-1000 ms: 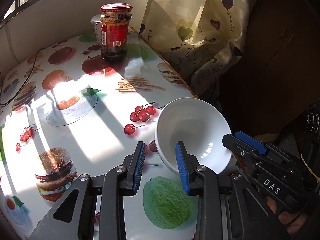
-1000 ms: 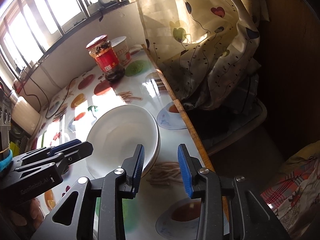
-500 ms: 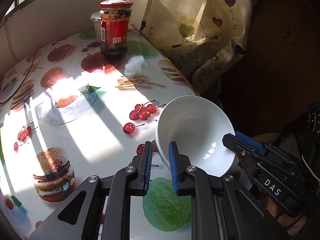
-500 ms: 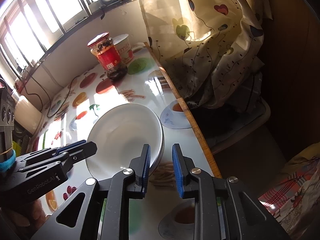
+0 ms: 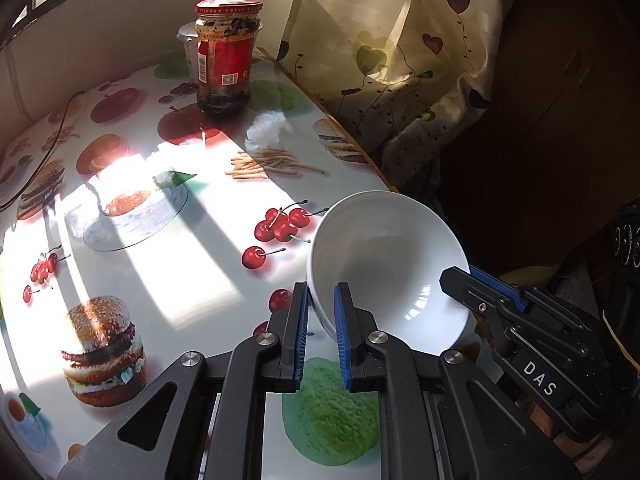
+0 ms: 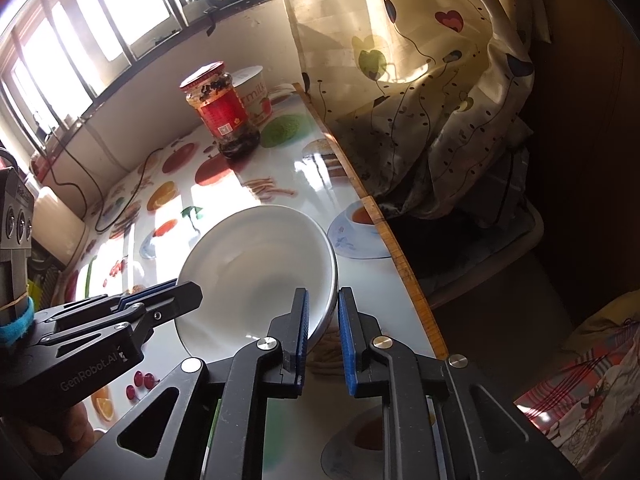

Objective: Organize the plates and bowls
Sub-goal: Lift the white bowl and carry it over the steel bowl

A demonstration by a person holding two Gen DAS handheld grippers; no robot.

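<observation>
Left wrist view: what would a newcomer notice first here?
The white bowl, near the table's right edge, with the left gripper and right gripper each clamped on opposite sides of its rim. Behind it, at the table's far end, stands a red-lidded jar on the fruit-and-burger printed tablecloth.

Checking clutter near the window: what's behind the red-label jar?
A white tub with red lettering stands directly behind the jar, against the wall. The jar covers its left part, so the full label and base are hidden.

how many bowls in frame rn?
1 clearly visible: a white bowl near the table's right edge, rim pinched by left gripper and right gripper. Another may be nested beneath; can't tell.
</observation>
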